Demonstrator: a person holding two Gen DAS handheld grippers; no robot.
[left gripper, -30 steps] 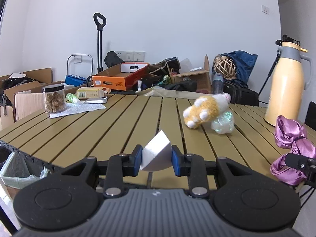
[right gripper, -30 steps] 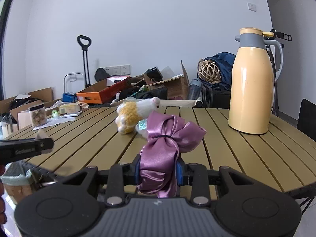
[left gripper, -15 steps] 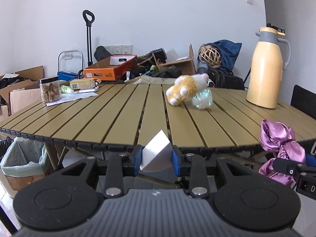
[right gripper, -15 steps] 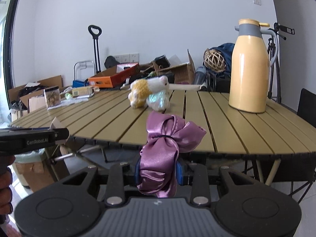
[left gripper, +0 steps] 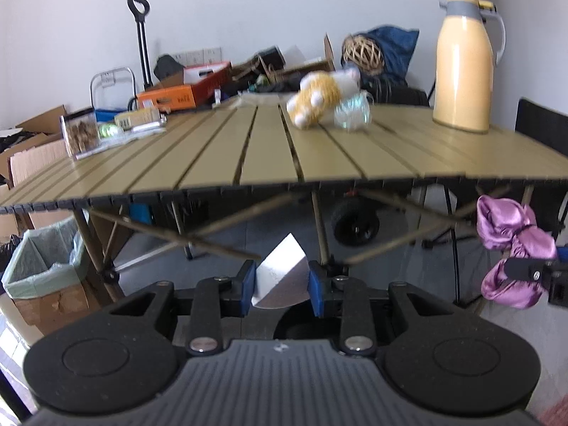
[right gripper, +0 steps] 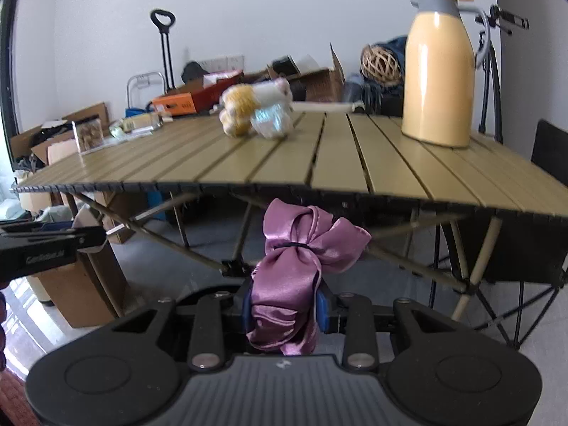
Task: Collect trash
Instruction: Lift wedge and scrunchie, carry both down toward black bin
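a folded white paper scrap (left gripper: 280,273), creased to a point, sits low centre of the left view, pinched in the nearly closed left gripper (left gripper: 281,284). the right gripper (right gripper: 284,310), low centre, clamps a shiny purple satin bow (right gripper: 301,252).

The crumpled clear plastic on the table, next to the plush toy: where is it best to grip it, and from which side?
Grip the crumpled plastic across its free side, coming from the side away from the plush toy, which appears to touch its other flank. It looks soft, so it would probably squash between the tongs.
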